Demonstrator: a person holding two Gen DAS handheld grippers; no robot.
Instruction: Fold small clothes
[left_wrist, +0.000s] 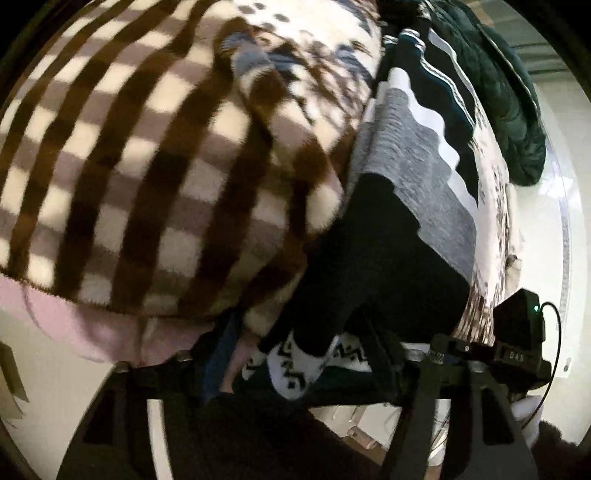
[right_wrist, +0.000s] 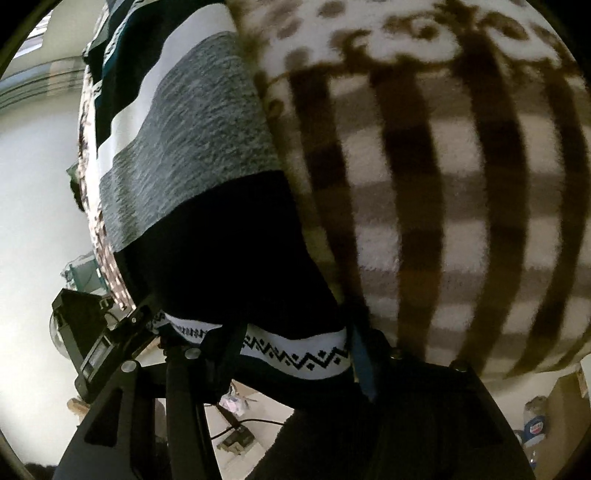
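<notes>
Both tongs (left_wrist: 291, 369) (right_wrist: 295, 354) grip the banded sweater (right_wrist: 192, 155); only the left view shows pink cloth (left_wrist: 74, 321).

Left wrist view: checked fleece (left_wrist: 155, 177) fills left & centre, overlapping banded garment (left_wrist: 402, 206) to its right. Padded jacket (left_wrist: 495, 92) behind, far right, at bed edge. Patterned hem (left_wrist: 291, 369) of banded garment lies between left gripper (left_wrist: 295, 373) fingers.

Right wrist view: order reversed — banded garment (right_wrist: 192, 155) left, fleece (right_wrist: 443, 192) right, overlapping it. Hem (right_wrist: 295, 356) between right gripper (right_wrist: 291, 354) fingers.
</notes>
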